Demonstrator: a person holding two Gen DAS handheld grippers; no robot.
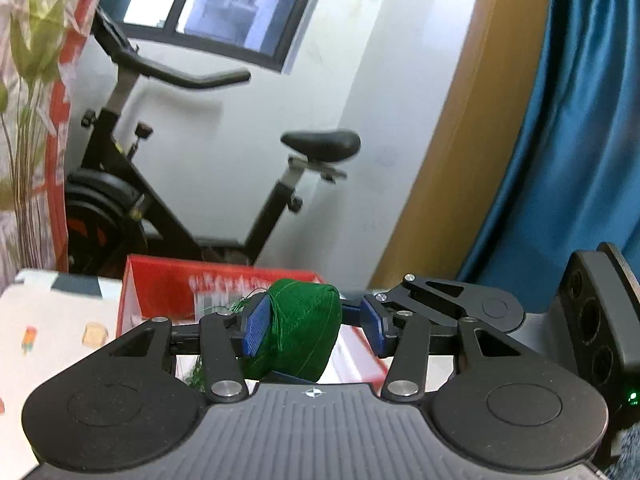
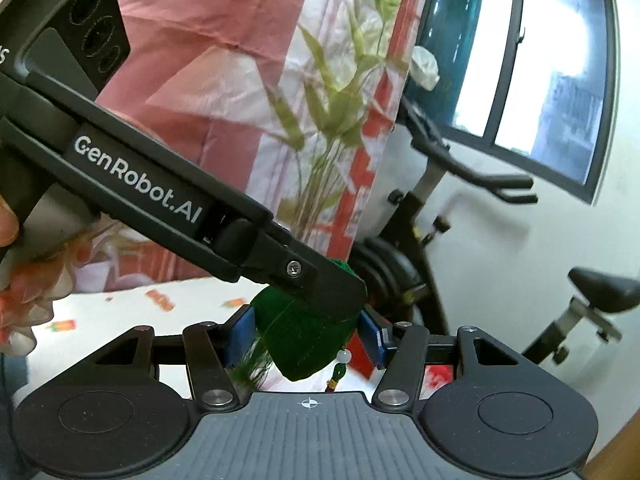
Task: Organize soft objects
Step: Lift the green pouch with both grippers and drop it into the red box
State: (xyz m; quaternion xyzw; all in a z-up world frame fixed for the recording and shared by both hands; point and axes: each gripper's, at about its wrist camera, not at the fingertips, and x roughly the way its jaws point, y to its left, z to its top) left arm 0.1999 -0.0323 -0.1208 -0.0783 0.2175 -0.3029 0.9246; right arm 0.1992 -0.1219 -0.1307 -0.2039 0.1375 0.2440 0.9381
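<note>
A green thread-wound ball (image 1: 304, 332) with a fringe of loose green strands sits between the blue pads of my left gripper (image 1: 314, 328), which is shut on it. In the right wrist view the same green ball (image 2: 296, 340) fills the gap between the blue pads of my right gripper (image 2: 306, 340), also shut on it. A white bead (image 2: 345, 356) and a small knot hang under the ball. The left gripper's black arm (image 2: 168, 192) slants in from the upper left, and its finger tip (image 2: 332, 288) covers the ball's top. The right gripper's body (image 1: 600, 320) shows at the right edge.
Below and behind the ball are a red box (image 1: 168, 292) and a table with a white patterned cloth (image 1: 48, 332). A black exercise bike (image 1: 132, 200) stands against the white wall. A floral curtain (image 2: 320, 100) hangs at the left, a blue curtain (image 1: 580, 140) at the right.
</note>
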